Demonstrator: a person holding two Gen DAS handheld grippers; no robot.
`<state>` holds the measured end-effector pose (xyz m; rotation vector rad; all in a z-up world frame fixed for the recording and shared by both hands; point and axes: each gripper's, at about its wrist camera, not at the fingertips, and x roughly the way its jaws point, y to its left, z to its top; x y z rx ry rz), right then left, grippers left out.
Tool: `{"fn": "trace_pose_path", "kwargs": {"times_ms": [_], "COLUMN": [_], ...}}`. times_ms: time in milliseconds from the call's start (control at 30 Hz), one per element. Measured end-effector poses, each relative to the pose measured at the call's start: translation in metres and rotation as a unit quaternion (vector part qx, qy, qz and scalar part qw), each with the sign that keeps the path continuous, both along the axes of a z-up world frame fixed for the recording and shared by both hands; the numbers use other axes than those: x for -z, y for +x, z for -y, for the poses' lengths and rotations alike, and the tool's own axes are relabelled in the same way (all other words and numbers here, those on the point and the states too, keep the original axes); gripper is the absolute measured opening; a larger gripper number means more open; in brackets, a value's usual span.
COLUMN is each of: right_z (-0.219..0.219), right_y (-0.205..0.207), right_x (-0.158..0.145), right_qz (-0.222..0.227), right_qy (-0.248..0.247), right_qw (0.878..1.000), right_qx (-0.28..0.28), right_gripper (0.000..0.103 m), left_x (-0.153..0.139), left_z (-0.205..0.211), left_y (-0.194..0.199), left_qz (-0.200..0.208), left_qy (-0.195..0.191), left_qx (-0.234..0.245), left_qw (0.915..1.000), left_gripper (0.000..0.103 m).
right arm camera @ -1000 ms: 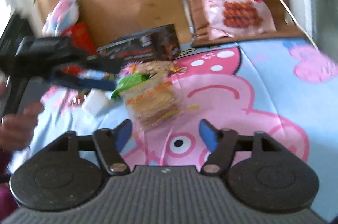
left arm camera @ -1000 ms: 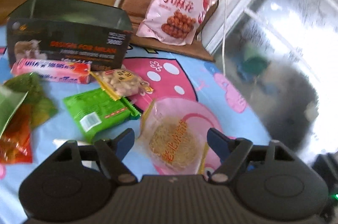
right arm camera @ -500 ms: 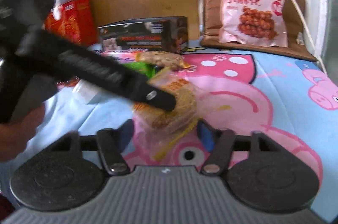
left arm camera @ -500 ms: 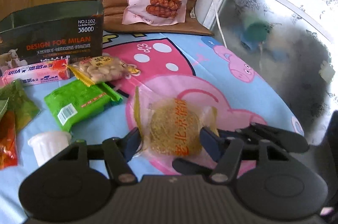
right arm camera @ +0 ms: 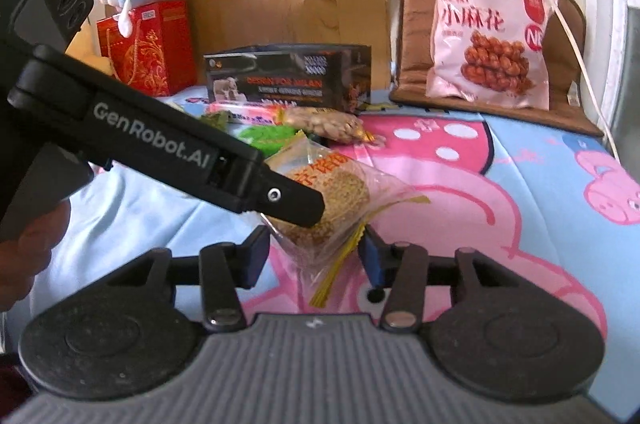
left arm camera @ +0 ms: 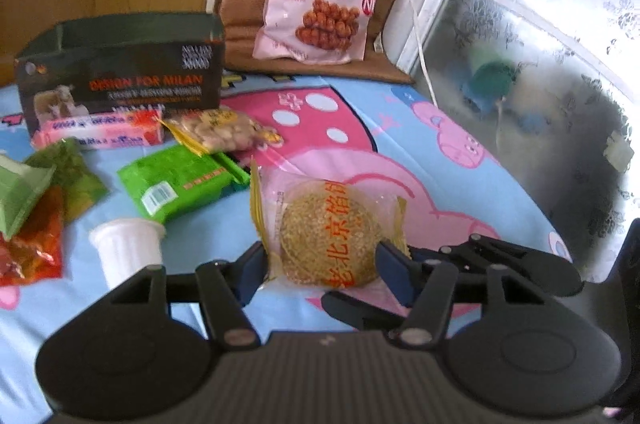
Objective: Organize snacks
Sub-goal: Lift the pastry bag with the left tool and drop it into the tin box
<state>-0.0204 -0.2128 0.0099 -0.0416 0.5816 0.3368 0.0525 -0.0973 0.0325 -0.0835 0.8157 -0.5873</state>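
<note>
A round sesame cake in a clear packet (left arm camera: 328,236) lies on the cartoon tablecloth (left arm camera: 460,159). My left gripper (left arm camera: 322,264) has its blue pads against both sides of the cake, jaws still closing. From the right wrist view the same packet (right arm camera: 344,183) is tilted up under one of the left gripper's fingers (right arm camera: 296,201). Its loose lower corner hangs between the jaws of my right gripper (right arm camera: 314,256). Those jaws are closing and stand beside the wrapper without pinching it.
A dark open box (left arm camera: 120,79) stands at the back left. In front of it lie a pink bar (left arm camera: 100,133), a peanut packet (left arm camera: 220,133), a green packet (left arm camera: 180,183) and a white cup (left arm camera: 128,248). A pink snack bag (left arm camera: 320,3) leans on a chair.
Both grippers have closed in on the cake packet from opposite sides and narrowed their jaws. The left gripper now touches the cake, and the packet has tipped up.
</note>
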Motion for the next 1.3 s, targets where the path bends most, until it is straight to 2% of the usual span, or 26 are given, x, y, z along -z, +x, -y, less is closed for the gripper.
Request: {"fn": "trace_pose_path", "kwargs": {"times_ms": [200,400,567,700,833,1000,1067,1200,1300], "right_z": [-0.015,-0.037,-0.055,-0.06,-0.062,-0.066,-0.064,-0.053,-0.041], "right_y": [0.004,0.028,0.067,0.12,0.173,0.215,0.221,0.215,0.193], "right_x": [-0.013,-0.025,-0.043,-0.058,-0.058,-0.04,-0.033,-0.039,-0.05], "right_qz": [0.027,0.055,0.095,0.104,0.094,0.075,0.074,0.085,0.082], "right_qy": [-0.006,-0.016,-0.029,-0.018,-0.005,-0.022,-0.03,-0.016,0.009], "right_qw": [1.0,0.998,0.994,0.993,0.994,0.995,0.996,0.996,0.996], "right_qx": [-0.014,-0.031,-0.046,-0.058,-0.062,-0.06,-0.044,-0.011,0.034], "right_gripper": [0.051,0.051,0.051,0.051,0.052,0.053,0.062,0.062,0.062], "left_x": [-0.013,-0.032,-0.062,-0.077,-0.068,-0.041,-0.034,-0.038,-0.044], "left_z": [-0.026,-0.049,-0.064,-0.068,-0.071,-0.072,-0.073,-0.085,-0.093], "left_y": [0.002,0.025,0.066,0.108,0.154,0.194,0.196,0.178,0.142], "left_qz": [0.018,0.042,0.071,0.082,0.075,0.041,0.037,0.065,0.099], "left_qy": [-0.028,-0.039,-0.052,-0.055,-0.051,-0.045,-0.048,-0.083,-0.111], "left_qx": [-0.021,-0.049,-0.077,-0.102,-0.12,-0.123,-0.126,-0.133,-0.114], "left_qw": [0.9992,0.9971,0.9932,0.9898,0.9887,0.9905,0.9901,0.9855,0.9823], "left_gripper": [0.059,0.059,0.06,0.06,0.06,0.064,0.065,0.065,0.066]}}
